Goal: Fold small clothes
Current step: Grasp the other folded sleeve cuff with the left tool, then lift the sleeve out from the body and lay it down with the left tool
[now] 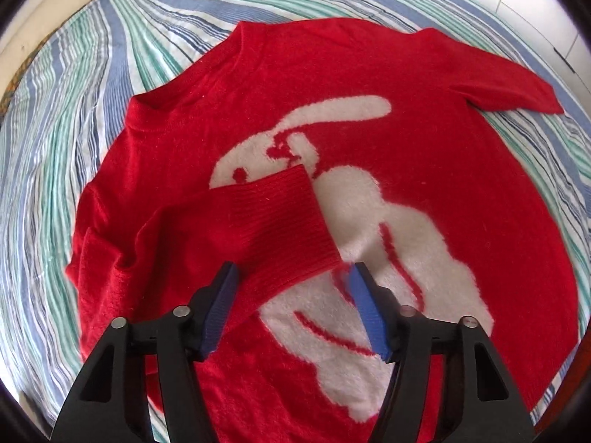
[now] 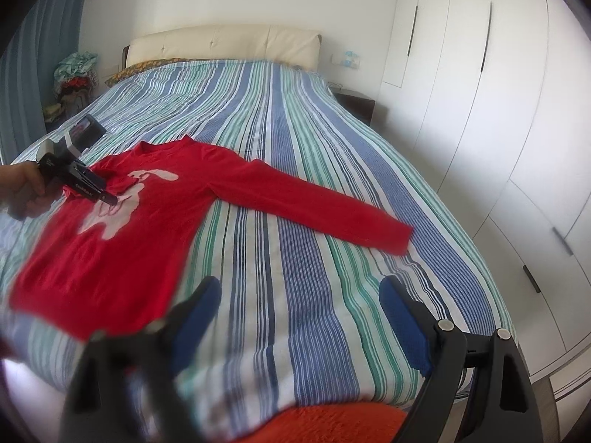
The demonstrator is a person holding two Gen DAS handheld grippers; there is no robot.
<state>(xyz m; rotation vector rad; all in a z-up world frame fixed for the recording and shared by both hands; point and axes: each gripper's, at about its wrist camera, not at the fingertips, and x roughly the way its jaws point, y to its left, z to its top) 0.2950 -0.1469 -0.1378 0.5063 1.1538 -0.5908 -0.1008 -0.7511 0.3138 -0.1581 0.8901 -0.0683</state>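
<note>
A red sweater (image 1: pixel 221 110) with a white rabbit figure (image 1: pixel 388 221) lies flat on the striped bed. One sleeve is folded across the chest, and its ribbed cuff (image 1: pixel 280 221) rests over the rabbit. My left gripper (image 1: pixel 290 273) points down at that cuff with its jaws apart. The left pad (image 1: pixel 225 284) is against the cuff's edge, while the right pad (image 1: pixel 356 284) stands clear of it. The other sleeve (image 2: pixel 314 203) stretches out straight to the right. My right gripper (image 2: pixel 299 295) hangs open over bare bedding near the hem (image 2: pixel 74 313), holding nothing.
The striped bedspread (image 2: pixel 295 110) runs back to a cream headboard (image 2: pixel 221 44). White wardrobe doors (image 2: pixel 480 110) line the right side, with a dark nightstand (image 2: pixel 354 103) beside them. An orange fuzzy cloth (image 2: pixel 332 424) lies at the near edge. A hand (image 2: pixel 22 188) holds the left gripper.
</note>
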